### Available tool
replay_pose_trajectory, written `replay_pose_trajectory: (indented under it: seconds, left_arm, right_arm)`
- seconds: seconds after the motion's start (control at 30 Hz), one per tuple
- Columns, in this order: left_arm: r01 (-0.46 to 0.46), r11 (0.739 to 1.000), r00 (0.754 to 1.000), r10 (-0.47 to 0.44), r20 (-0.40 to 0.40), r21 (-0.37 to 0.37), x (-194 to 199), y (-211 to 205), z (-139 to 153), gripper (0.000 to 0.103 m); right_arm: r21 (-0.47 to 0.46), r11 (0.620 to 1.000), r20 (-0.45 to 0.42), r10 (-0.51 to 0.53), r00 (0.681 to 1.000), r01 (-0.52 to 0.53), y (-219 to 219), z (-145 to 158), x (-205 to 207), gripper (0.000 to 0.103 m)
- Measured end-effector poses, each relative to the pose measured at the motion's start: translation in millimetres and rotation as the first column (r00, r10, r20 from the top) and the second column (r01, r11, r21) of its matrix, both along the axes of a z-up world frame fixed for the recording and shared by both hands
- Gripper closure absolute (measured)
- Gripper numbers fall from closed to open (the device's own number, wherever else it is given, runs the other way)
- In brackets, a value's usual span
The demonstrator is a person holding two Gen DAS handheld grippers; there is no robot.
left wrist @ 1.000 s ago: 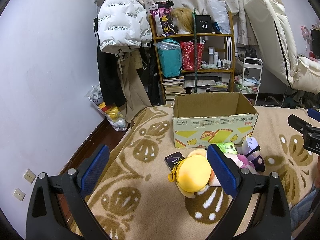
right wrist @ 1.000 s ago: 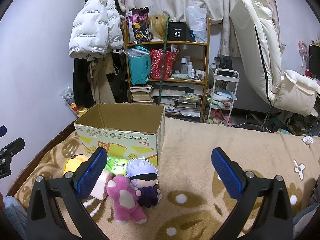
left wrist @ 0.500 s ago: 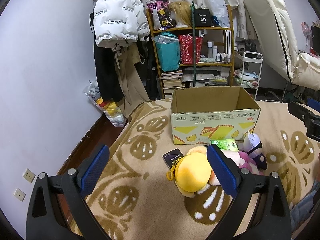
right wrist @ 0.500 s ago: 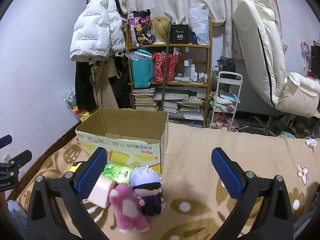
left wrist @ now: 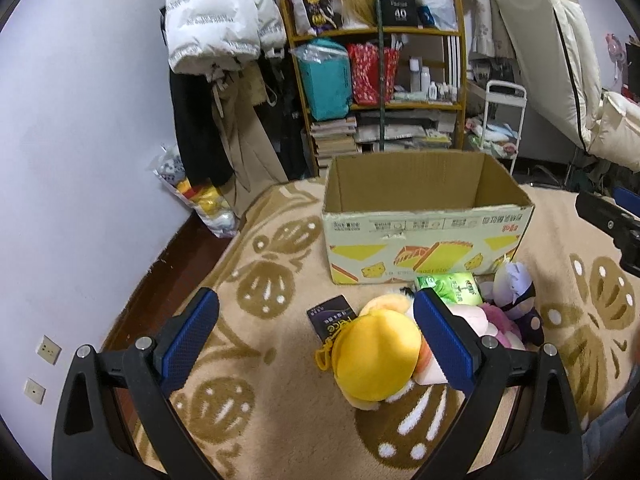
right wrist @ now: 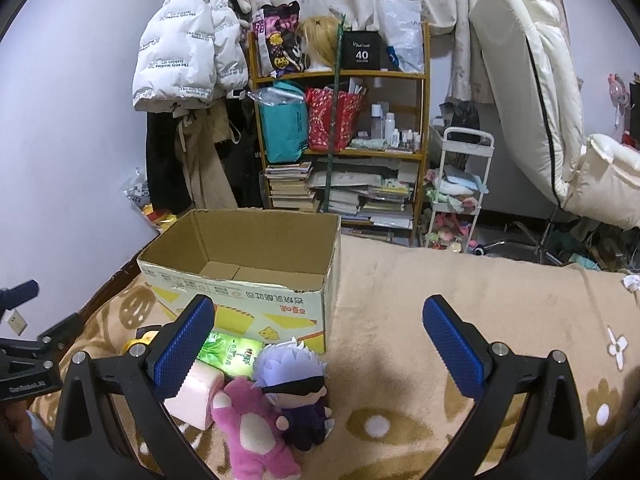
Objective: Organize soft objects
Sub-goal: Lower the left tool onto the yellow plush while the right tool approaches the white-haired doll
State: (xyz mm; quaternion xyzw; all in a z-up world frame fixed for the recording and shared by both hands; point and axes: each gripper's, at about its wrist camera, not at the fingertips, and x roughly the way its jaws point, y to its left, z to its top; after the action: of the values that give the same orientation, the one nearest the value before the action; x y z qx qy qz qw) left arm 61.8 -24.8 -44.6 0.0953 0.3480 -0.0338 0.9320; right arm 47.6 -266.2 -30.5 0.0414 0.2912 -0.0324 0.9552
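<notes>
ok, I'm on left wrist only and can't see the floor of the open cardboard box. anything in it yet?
Observer: No. The right wrist view looks into the open cardboard box: bare floor flaps only.
Operator: What's half hidden to the right of the yellow round plush?
Observer: A pink bear plush, lying belly-up against the white-haired blindfolded doll.
Operator: Right gripper state?
Observer: The right gripper has its jaws wide open and grips nothing.

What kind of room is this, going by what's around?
Probably a lived-in bedroom: a patterned blanket covers a bed-like surface, a white puffer jacket hangs on the wall, and a cluttered shelf holds books and bottles.
</notes>
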Motion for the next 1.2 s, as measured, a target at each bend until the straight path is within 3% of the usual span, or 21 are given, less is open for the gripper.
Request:
replay_pose_trajectory:
  seconds: [0.43,0.83,1.2]
  left_arm:
    - [0.051,0.998,0.986,-0.044,-0.160,0.043,24.3,-15.7,-51.4,0.006]
    - [0.116,0.990,0.971,-0.096,-0.221,0.080,22.3,-30.1,-75.5,0.006]
    - [0.111,0.990,0.959,-0.082,-0.272,0.091,24.7,-32.2,-93.5,0.006]
  right_arm:
    - [0.031,0.999,-0.112,0.016,0.994,-0.012,-5.4,-29.6,33.3,0.000]
    - [0.092,0.995,-0.221,0.059,0.974,-0.039,-7.1,-57.4,50.2,0.000]
    - [0.048,0.996,-0.291,0.083,0.953,-0.072,8.9,-79.4,55.3,0.000]
